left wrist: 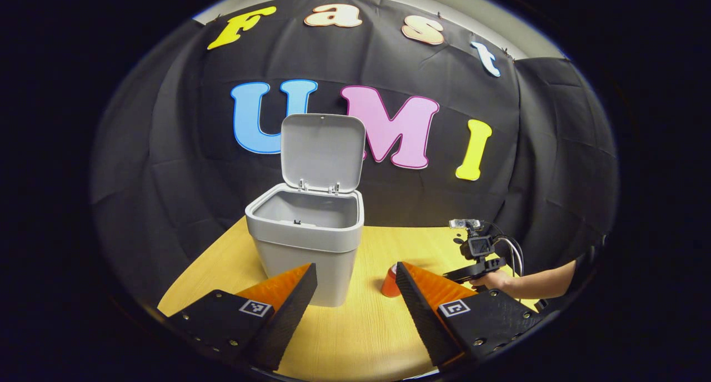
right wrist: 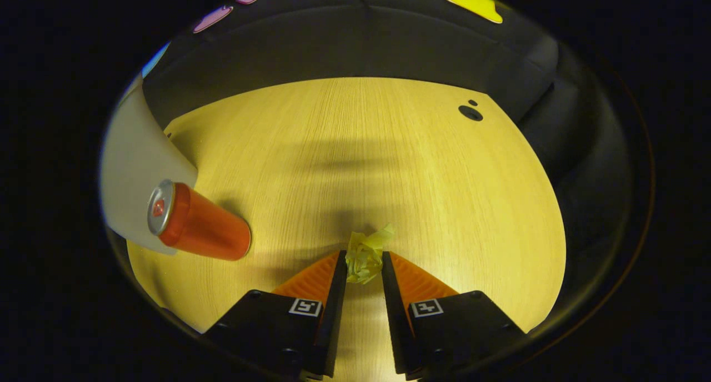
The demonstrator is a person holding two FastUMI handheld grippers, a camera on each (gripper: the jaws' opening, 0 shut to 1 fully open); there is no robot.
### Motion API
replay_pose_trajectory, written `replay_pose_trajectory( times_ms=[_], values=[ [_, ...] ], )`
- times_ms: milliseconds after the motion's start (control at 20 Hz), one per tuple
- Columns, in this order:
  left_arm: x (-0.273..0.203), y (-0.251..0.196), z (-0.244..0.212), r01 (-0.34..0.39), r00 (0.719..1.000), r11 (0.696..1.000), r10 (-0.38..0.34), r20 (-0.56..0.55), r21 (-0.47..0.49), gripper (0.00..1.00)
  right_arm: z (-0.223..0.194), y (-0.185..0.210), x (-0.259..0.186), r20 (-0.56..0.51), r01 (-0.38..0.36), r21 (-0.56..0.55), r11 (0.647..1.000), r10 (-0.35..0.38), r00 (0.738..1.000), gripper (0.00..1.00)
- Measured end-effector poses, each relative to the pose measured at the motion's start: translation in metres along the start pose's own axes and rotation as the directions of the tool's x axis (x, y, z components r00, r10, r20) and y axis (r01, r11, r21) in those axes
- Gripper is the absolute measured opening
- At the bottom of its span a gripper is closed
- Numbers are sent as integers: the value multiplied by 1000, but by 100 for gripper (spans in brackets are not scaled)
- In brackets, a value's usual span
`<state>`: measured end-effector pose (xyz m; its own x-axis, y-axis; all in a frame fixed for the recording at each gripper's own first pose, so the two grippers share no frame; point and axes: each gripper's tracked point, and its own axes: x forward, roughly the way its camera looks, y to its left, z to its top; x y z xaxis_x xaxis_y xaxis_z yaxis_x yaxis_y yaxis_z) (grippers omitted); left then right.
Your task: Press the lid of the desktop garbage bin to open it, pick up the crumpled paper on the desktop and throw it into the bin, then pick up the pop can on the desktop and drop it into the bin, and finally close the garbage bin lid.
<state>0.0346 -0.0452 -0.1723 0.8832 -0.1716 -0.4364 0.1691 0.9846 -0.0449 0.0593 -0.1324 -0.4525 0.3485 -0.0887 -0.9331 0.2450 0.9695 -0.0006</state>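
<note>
The grey bin stands on the wooden table with its lid raised upright and its inside showing. My left gripper hovers open in front of it, nothing between the fingers. The orange pop can stands beside the bin; in the left gripper view the can peeks out behind my right-hand finger. In the right gripper view, the yellow crumpled paper rests low over the table, and my right gripper is shut on it, one finger pressing each side.
A hand holds the right gripper low over the table at the right. The wooden table stretches beyond the paper, with a dark round hole near its far right corner. Black cloth walls surround it.
</note>
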Motion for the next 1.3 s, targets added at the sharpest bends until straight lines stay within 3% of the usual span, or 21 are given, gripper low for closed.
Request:
replay_pose_trajectory(
  times_ms=[200, 350, 400, 450, 500, 600, 650, 700, 800, 1000, 1300],
  values=[
    [1, -5, -1, 22, 1000, 1000, -22, -1, 4, 94, 41, 9, -53, 134, -39, -26, 999, 42, 990, 43],
    [1, -4, -2, 28, 1000, 999, -28, 5, 16, 94, 81, 14, -97, 255, -47, -87, 995, 68, 965, 43],
    [2, -3, -2, 30, 1000, 999, -30, 5, 17, 94, 93, 19, -113, 285, -56, -99, 994, 82, 955, 29],
    [3, -3, -4, 31, 1000, 999, -31, 4, 18, 94, 104, 26, -129, 309, -69, -120, 990, 103, 945, 29],
    [4, -2, -3, 33, 999, 999, -33, 6, 19, 94, 115, 30, -144, 332, -74, -146, 987, 119, 936, 43],
    [5, -1, -4, 34, 999, 999, -34, 11, 26, 94, 140, 45, -175, 387, -85, -200, 976, 158, 909, 43],
    [4, 0, -4, 33, 999, 999, -33, 11, 29, 94, 150, 52, -191, 410, -92, -224, 970, 180, 894, 29],
    [4, 0, -5, 32, 999, 999, -32, 12, 31, 94, 163, 63, -207, 432, -106, -246, 964, 206, 878, 43],
    [3, 3, -6, 29, 999, 999, -29, 13, 31, 94, 179, 92, -227, 444, -134, -305, 943, 265, 856, 43],
    [-1, 11, -6, 11, 1000, 999, -12, 18, 31, 94, 206, 165, -266, 473, -211, -417, 884, 410, 780, 42],
    [-12, 37, -1, -59, 998, 998, 58, 40, 21, 94, 208, 261, -280, 423, -265, -549, 793, 537, 730, 42]
  ],
)
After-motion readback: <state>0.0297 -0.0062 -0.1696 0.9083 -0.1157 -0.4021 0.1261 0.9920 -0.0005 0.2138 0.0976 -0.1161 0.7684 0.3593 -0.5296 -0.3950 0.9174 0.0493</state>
